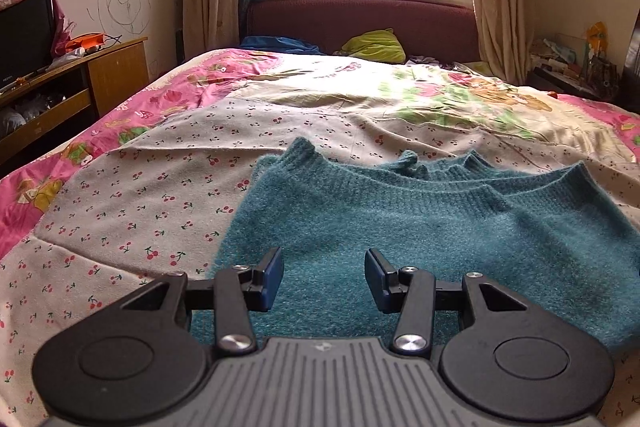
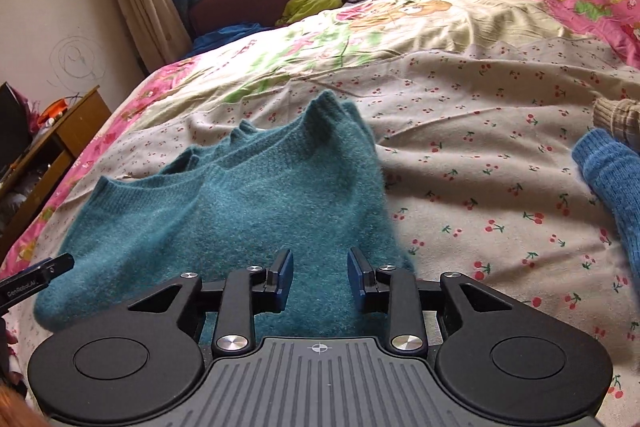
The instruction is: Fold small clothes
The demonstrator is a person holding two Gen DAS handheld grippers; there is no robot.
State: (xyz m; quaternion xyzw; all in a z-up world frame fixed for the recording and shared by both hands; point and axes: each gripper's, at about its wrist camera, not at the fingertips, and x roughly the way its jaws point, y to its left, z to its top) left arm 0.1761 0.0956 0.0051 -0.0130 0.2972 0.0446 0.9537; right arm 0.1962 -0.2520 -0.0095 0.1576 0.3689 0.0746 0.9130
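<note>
A small teal knitted sweater lies folded on the cherry-print bed sheet, ribbed edges toward the headboard. It also shows in the right wrist view. My left gripper is open and empty, hovering over the sweater's near left part. My right gripper is open and empty over the sweater's near right part. The left gripper's finger shows at the left edge of the right wrist view.
A blue knitted garment and a beige ribbed piece lie on the sheet at the right. A yellow-green cloth sits by the maroon headboard. A wooden TV stand stands left of the bed.
</note>
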